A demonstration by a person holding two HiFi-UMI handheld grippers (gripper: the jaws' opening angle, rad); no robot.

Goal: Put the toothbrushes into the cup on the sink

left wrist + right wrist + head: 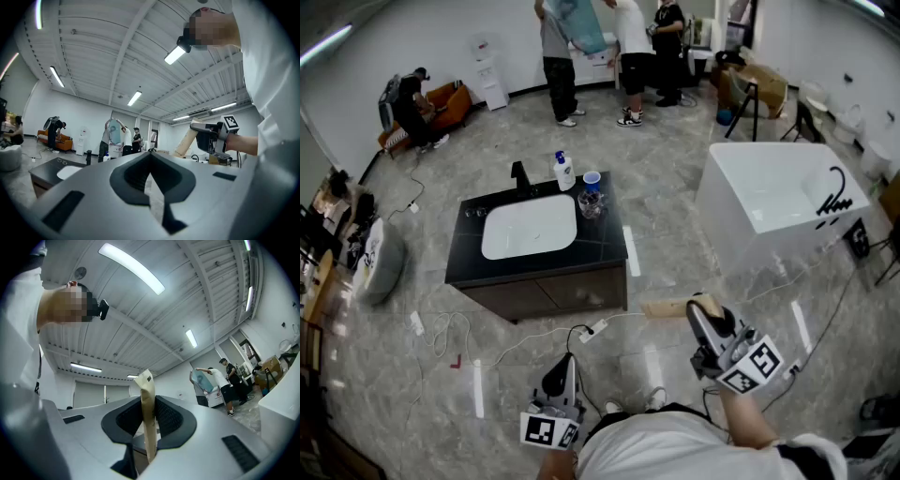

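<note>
Right gripper (148, 427): jaws clamped on a flat beige paper-wrapped strip (146, 390), probably a toothbrush. Left gripper (151, 180): jaws together, empty. Judged step: carrying. The small blue plastic cup (592, 178) on the black-topped sink desk (487, 253) is well ahead of the jaws, so an approach is needed next.

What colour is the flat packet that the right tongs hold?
The packet is pale beige, best seen in the right gripper view.

White bathtub (773, 202), three people (630, 42) standing far back (one holding up a bluish panel (581, 22)), orange sofa (453, 99)

No readable text, labels, brands or numbers, anywhere
</note>
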